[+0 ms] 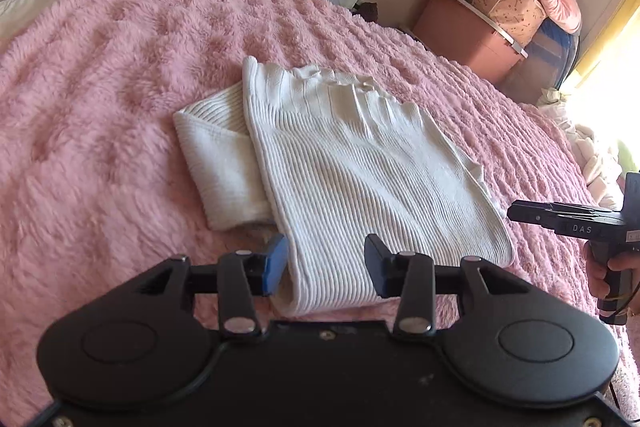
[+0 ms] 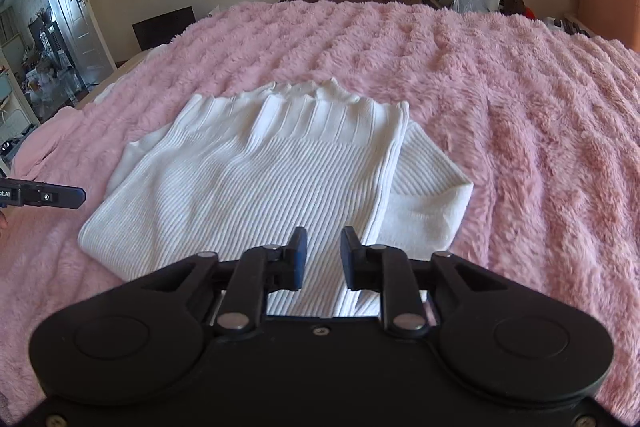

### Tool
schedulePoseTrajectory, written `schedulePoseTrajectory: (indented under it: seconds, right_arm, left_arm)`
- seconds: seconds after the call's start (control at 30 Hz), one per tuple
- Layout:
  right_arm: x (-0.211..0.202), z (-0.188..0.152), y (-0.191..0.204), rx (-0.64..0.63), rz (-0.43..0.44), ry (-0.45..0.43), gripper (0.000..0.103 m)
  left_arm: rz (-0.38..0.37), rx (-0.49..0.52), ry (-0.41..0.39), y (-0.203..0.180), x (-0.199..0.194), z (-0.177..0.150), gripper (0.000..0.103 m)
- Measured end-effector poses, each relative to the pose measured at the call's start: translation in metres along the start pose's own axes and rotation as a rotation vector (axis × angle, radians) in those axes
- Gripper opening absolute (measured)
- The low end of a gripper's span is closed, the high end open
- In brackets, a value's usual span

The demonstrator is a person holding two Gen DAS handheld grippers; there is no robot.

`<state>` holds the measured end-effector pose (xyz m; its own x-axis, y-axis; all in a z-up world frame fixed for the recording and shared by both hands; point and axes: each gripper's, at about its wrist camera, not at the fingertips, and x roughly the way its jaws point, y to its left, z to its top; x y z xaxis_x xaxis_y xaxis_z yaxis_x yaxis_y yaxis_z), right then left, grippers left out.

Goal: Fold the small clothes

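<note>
With the white ribbed garment (image 1: 352, 163) lying part-folded on the pink blanket (image 1: 120, 75), a cuffed sleeve jutting out one side, the step looks mid-fold. Left gripper (image 1: 326, 265): jaws wide apart, over the near hem, holding nothing. Right gripper (image 2: 323, 255): jaws parted more narrowly, empty. Next move likely calls for pinching the hem.

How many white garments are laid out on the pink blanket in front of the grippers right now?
1: a white ribbed top, partly folded, lying mid-blanket with one sleeve sticking out from under it. Pale fabric at the bed's edge may be more clothes; unclear.
</note>
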<state>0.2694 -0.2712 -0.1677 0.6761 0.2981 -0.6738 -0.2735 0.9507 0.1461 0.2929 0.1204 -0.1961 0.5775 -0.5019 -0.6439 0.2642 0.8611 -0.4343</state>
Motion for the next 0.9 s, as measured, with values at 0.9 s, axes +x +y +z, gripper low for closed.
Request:
schedulePoseTrajectory:
  seconds: [0.9]
  right_arm:
    - [-0.003, -0.033, -0.009, 0.152, -0.041, 0.037, 0.01]
  left_arm:
    - [-0.049, -0.205, 0.084, 0.032, 0.013, -0.012, 0.011]
